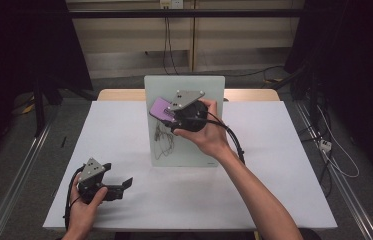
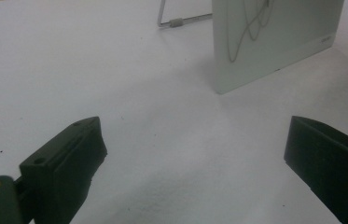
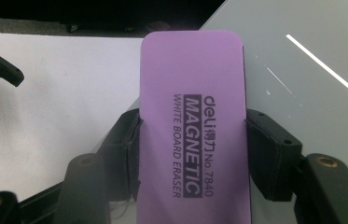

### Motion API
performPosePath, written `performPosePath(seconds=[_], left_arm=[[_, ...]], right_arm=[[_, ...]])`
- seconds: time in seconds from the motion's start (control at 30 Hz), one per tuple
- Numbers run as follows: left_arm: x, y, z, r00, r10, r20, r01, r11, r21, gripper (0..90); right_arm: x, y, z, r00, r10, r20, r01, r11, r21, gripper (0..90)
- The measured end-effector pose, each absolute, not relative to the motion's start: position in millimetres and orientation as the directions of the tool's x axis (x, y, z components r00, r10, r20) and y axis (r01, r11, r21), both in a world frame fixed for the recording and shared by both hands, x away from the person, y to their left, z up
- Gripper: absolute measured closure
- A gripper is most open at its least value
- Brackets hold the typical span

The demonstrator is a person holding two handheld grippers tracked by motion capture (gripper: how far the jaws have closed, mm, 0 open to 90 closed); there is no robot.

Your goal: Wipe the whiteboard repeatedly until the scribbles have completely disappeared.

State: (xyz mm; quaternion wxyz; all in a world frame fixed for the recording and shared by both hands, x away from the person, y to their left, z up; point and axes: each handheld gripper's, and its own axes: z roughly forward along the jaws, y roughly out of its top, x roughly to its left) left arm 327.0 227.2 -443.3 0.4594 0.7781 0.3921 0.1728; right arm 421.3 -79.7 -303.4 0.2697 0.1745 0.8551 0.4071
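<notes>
A small whiteboard (image 1: 194, 145) stands upright on the white table, with dark scribbled lines (image 1: 163, 136) on its lower left part. My right gripper (image 1: 170, 116) is shut on a purple magnetic whiteboard eraser (image 1: 160, 107), held against the board's upper left face. In the right gripper view the eraser (image 3: 192, 126) sits between both jaws, label facing the camera, with the board (image 3: 311, 84) behind it. My left gripper (image 1: 124, 184) rests low at the table's front left, open and holding nothing. In the left gripper view the whiteboard (image 2: 274, 39) stands ahead with its scribble (image 2: 246, 32).
The white table top (image 1: 124, 130) spreads around the board, with floor and cables (image 1: 331, 150) to the right. A wire stand leg (image 2: 181, 21) props the board from behind. A dark wall and cables lie beyond the table's far edge.
</notes>
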Motion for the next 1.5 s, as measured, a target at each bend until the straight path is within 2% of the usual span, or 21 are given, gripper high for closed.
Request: performPosePath(seconds=[0.7,1.07,1.3,1.5], left_arm=[[326,228,-443,0.635,0.767,-0.092,0.450,-0.271,0.851,4.8],[326,229,-442,0.633,0.769,-0.092,0.447,-0.265,0.854,4.8],[326,229,-442,0.636,0.766,-0.089,0.447,-0.273,0.852,4.8],[326,229,-442,0.632,0.769,-0.094,0.449,-0.265,0.853,4.8]], right_arm=[[413,-68,-328,-0.806,0.492,-0.328,0.081,0.641,0.763,41.7],[411,-66,-337,-0.820,0.487,-0.299,0.103,0.641,0.761,41.7],[414,-65,-332,-0.818,0.487,-0.305,0.100,0.643,0.759,41.7],[419,-70,-310,-0.783,0.529,-0.326,0.089,0.614,0.784,41.6]])
